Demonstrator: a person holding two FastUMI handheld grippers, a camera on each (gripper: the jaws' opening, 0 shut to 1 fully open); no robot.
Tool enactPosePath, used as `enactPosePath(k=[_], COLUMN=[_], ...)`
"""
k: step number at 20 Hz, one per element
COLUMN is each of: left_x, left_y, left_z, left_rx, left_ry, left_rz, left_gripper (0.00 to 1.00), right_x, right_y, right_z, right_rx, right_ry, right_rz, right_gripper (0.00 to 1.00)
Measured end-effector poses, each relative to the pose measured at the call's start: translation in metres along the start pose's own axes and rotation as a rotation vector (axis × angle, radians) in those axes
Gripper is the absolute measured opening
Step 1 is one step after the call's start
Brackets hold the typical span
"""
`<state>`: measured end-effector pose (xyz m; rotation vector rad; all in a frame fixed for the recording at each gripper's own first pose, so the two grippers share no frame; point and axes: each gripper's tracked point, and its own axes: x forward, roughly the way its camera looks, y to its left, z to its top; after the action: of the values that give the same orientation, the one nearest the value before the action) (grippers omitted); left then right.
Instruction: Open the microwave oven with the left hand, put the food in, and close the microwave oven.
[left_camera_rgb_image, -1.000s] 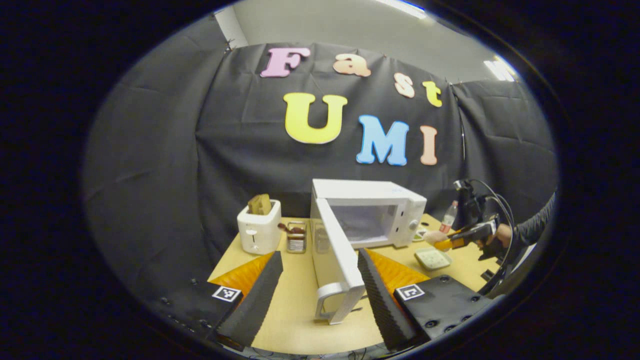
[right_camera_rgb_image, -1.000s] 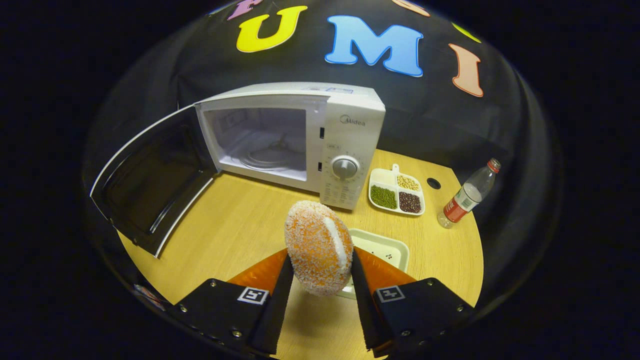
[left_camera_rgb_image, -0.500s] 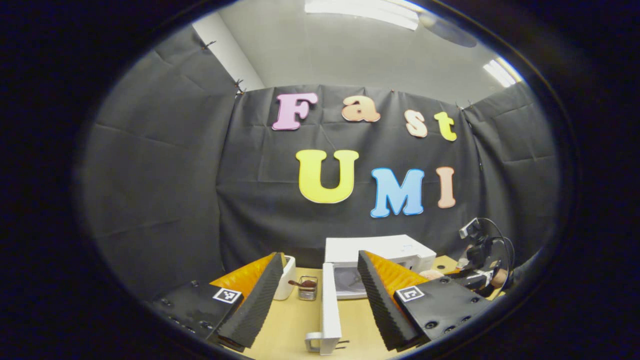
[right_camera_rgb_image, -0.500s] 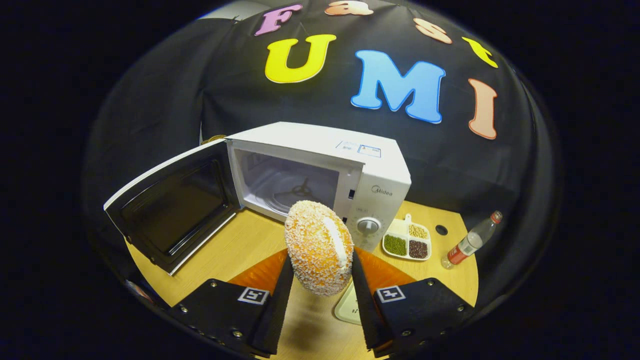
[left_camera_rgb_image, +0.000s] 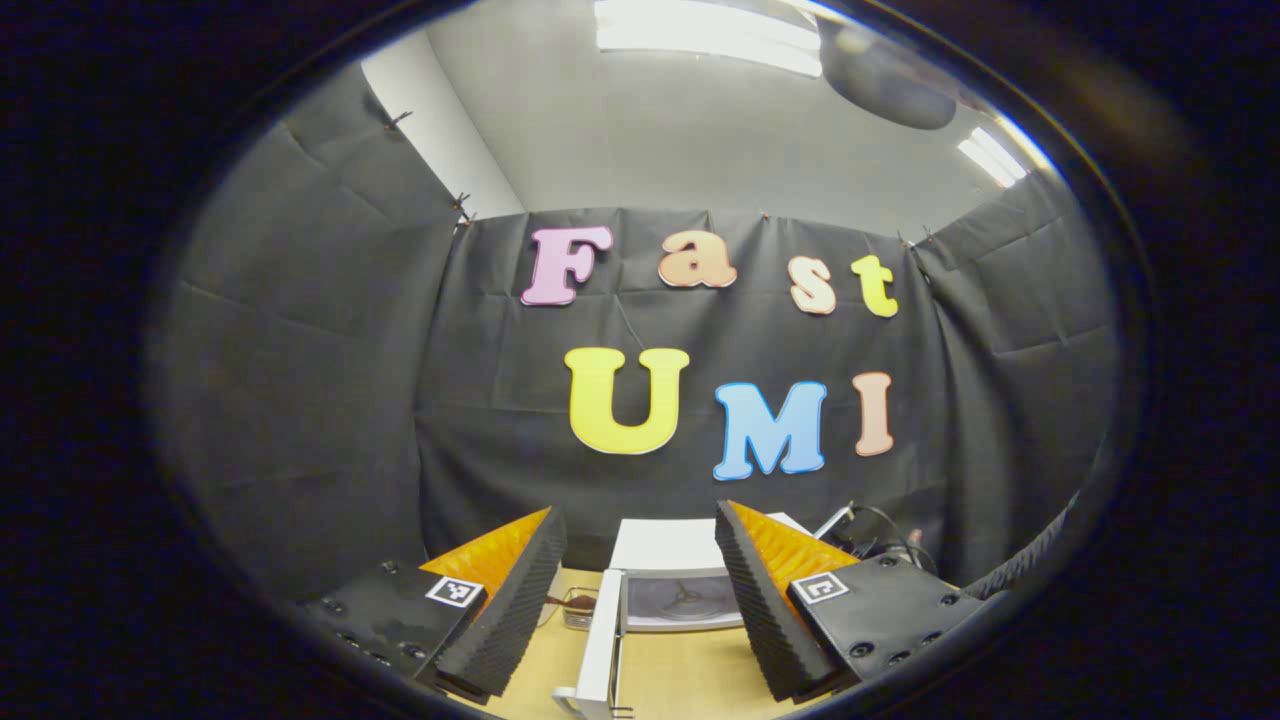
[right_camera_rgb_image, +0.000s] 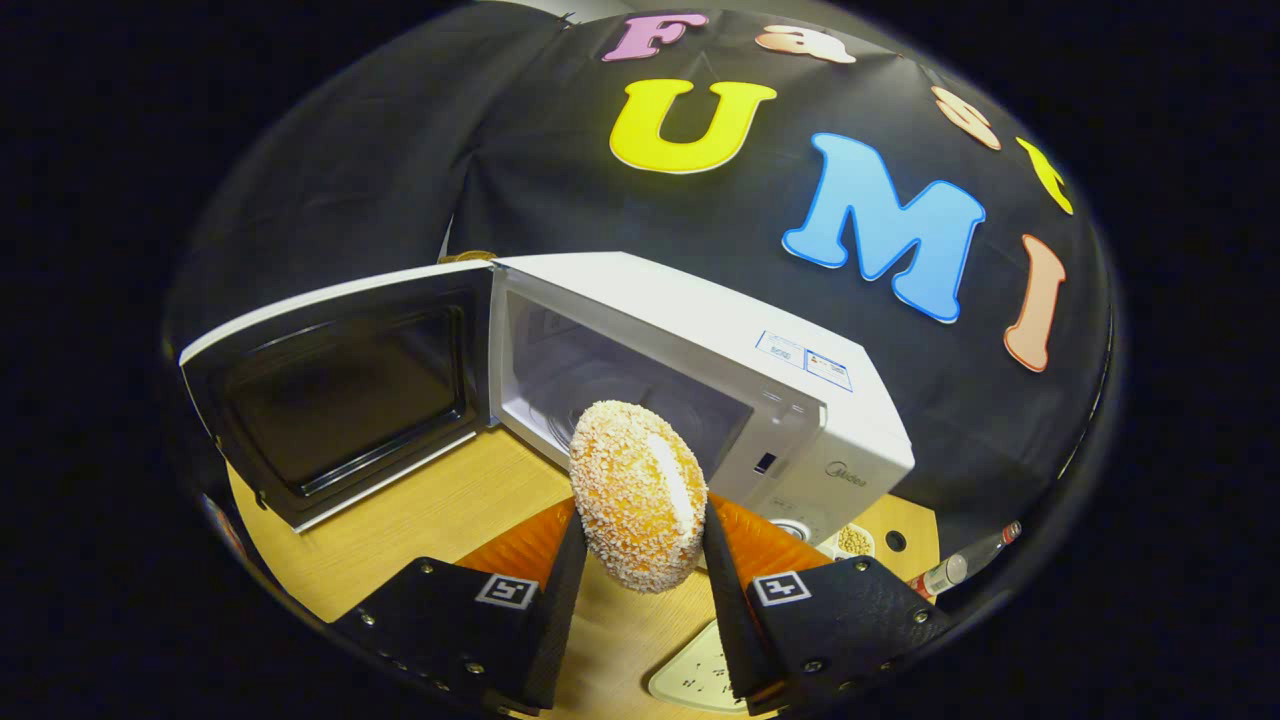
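In the right gripper view, my right gripper (right_camera_rgb_image: 638, 545) is shut on an orange crumb-coated bun (right_camera_rgb_image: 637, 495), held in the air in front of the white microwave (right_camera_rgb_image: 740, 370). The microwave door (right_camera_rgb_image: 335, 385) is swung wide open to the left, and the cavity (right_camera_rgb_image: 610, 400) with its turntable lies just behind the bun. In the left gripper view, my left gripper (left_camera_rgb_image: 635, 590) is open with nothing between its fingers, tilted upward and back from the table. Between its fingers I see the microwave (left_camera_rgb_image: 670, 575) far off and the edge of the open door (left_camera_rgb_image: 600, 650).
The wooden table (right_camera_rgb_image: 400, 530) carries a pale tray (right_camera_rgb_image: 695, 675) under the right gripper, a divided dish of beans (right_camera_rgb_image: 855, 540) and a plastic bottle (right_camera_rgb_image: 965, 565) at the right. A small rack (left_camera_rgb_image: 580, 608) stands left of the microwave in the left gripper view.
The right gripper has carried the bun closer to the microwave's opening. The left gripper has drawn back and tilted upward, so the table sinks low in its view.
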<state>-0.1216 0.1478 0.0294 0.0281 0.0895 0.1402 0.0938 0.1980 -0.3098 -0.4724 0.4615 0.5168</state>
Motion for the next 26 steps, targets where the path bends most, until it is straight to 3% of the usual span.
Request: enactPosePath(k=[3,5,6,11,17,23,25,26], left_x=[0.005,0.007,0.009,0.007,-0.007,-0.018,-0.018,-0.017], left_y=[-0.002,-0.001,0.000,-0.005,-0.001,0.008,0.009,0.009], left_z=[0.016,0.017,0.012,-0.027,-0.034,-0.046,-0.052,-0.053], left_rx=[-0.004,0.007,0.008,0.020,0.042,0.039,0.027,0.015], left_ry=[0.004,0.014,0.029,0.139,0.176,0.182,0.180,0.181], left_rz=[0.005,0.010,0.015,0.064,0.150,0.216,0.229,0.226], left_gripper=[0.99,0.94,0.99,0.94,0.94,0.96,0.94,0.94], right_x=[0.027,0.054,0.068,0.121,0.179,0.217,0.213,0.209], right_y=[0.000,-0.002,-0.003,0.006,0.015,0.004,0.001,0.004], right_z=[-0.003,0.001,-0.001,-0.002,0.018,0.022,0.035,0.036], right_rx=[-0.114,-0.198,-0.246,-0.551,-0.784,-0.836,-0.848,-0.846], right_ry=[-0.005,-0.012,-0.005,-0.016,-0.091,-0.046,-0.079,-0.086], right_rz=[-0.017,-0.054,-0.065,-0.102,-0.165,-0.187,-0.211,-0.190], right_gripper=[0.63,0.64,0.64,0.64,0.64,0.64,0.72,0.87])
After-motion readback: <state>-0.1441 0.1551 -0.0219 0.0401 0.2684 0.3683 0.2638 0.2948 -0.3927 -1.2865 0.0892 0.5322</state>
